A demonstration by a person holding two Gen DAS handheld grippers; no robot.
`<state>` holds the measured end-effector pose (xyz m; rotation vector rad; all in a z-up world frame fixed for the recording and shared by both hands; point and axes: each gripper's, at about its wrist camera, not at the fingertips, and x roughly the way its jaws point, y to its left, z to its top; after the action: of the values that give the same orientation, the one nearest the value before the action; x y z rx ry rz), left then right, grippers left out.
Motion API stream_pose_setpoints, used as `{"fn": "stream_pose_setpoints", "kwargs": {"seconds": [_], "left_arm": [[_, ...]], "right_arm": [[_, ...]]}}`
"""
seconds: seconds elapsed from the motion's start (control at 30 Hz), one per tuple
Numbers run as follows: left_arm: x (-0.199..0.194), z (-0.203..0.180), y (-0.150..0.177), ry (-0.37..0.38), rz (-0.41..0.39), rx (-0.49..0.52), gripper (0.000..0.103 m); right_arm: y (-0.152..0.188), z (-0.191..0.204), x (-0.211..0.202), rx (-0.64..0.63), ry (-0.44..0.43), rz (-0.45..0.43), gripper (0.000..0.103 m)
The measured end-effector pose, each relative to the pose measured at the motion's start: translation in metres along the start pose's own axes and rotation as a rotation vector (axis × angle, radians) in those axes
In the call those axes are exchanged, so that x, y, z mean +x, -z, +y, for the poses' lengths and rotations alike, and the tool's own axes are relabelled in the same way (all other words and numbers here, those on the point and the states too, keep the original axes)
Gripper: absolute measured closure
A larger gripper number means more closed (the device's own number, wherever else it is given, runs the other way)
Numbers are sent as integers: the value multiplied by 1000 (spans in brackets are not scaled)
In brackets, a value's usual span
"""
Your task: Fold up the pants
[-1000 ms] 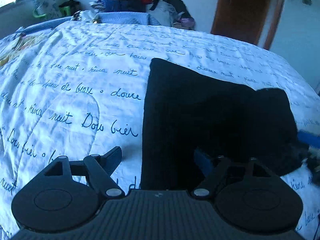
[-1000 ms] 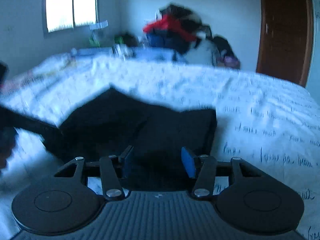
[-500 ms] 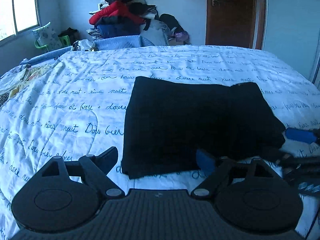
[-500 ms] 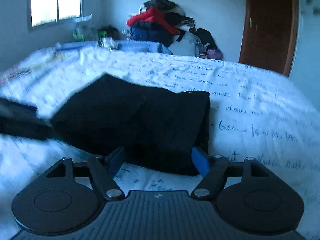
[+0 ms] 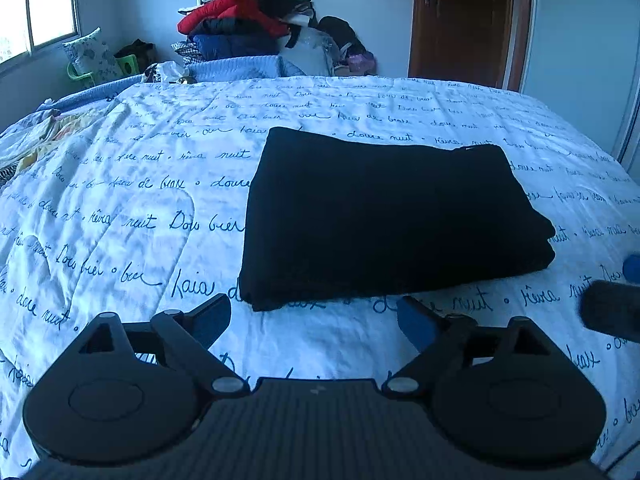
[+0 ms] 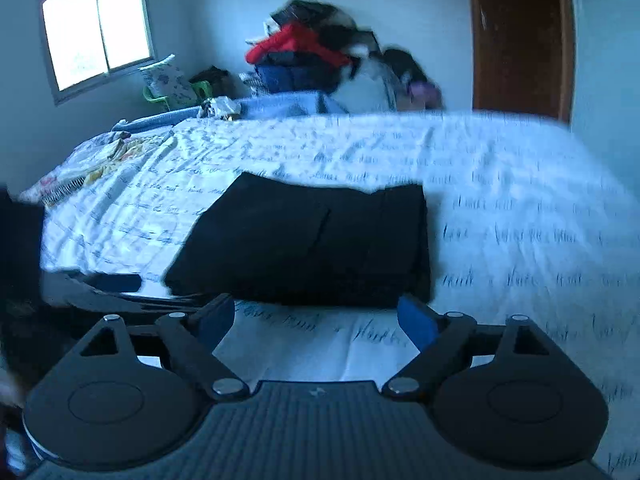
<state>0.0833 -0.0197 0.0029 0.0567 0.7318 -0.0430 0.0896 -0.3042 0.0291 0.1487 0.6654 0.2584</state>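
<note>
The one pair of black pants [image 5: 384,216] lay folded into a compact rectangle on the bed [image 5: 120,208], toward its near edge; the folding looked finished, with perhaps only tidying left. Two hand-held grippers were in play: the left hand-held gripper [image 5: 314,322] and the right hand-held gripper [image 6: 316,320] were both opening wide, nothing between their jaws, just short of the pants.

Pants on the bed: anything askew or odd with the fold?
Nothing stands out. The black pants lie flat in a compact rectangle on the bedspread; the left gripper and right gripper, jaws opening, hold nothing.
</note>
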Motion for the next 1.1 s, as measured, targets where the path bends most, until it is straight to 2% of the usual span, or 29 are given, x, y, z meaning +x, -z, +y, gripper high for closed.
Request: {"fn": "stream_pose_setpoints", "kwargs": {"seconds": [0.1, 0.13, 0.17, 0.27, 0.33, 0.67, 1.1], "left_arm": [[1, 2, 3, -1, 7, -7, 12], [3, 2, 4, -4, 13, -10, 12], [4, 3, 5, -7, 18, -12, 12], [6, 4, 8, -13, 28, -23, 12], [7, 5, 11, -18, 30, -32, 12], [10, 4, 17, -30, 43, -41, 11], [14, 5, 25, -48, 66, -53, 11]], "right_arm": [[-4, -16, -5, 175, -220, 61, 12], [-3, -18, -3, 189, -242, 66, 8], [-2, -18, 1, 174, -214, 65, 7], [6, -9, 18, 78, -32, 80, 7], [14, -4, 29, 38, 12, 85, 7], [40, 15, 50, -79, 96, 54, 7], [46, 11, 51, -60, 110, 67, 7]]}}
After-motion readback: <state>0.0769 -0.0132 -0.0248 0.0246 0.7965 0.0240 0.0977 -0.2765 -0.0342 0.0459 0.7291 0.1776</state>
